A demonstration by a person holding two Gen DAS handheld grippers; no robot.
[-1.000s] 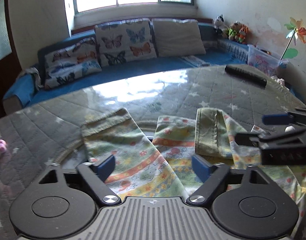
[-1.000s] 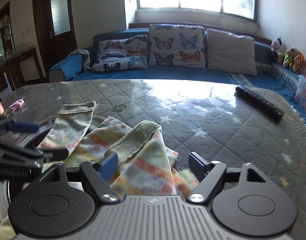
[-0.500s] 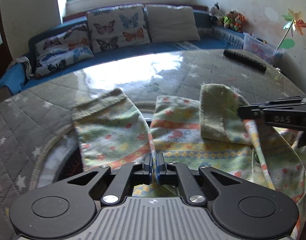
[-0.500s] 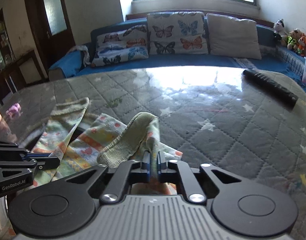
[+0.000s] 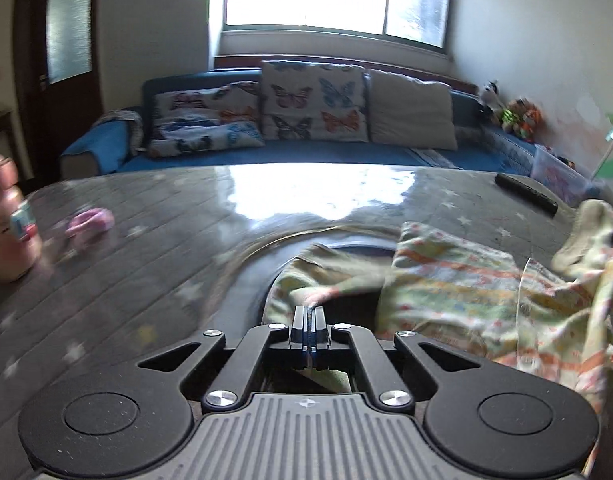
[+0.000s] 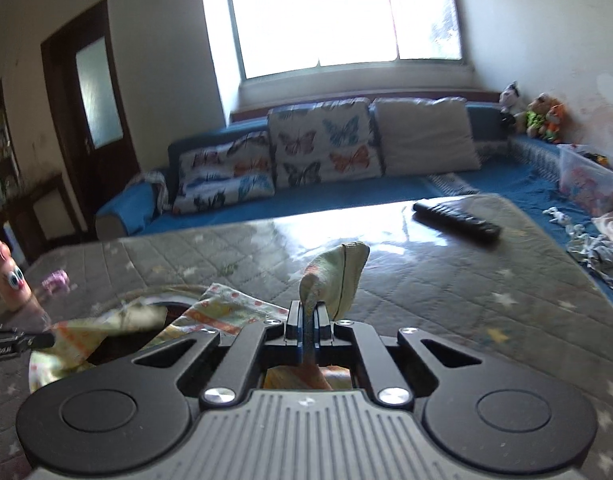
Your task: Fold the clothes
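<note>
Here, both hand-held grippers, left (image 5: 307,317) and right (image 6: 306,312), were clamped on the floral-striped green cotton garment (image 5: 458,280); I judged level, matched lifting would keep the fold straight.

No readable text; gripper (image 6: 10,346) print blurred.

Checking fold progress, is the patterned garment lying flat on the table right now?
No. The patterned garment hangs bunched, lifted by the shut left gripper and right gripper.
</note>
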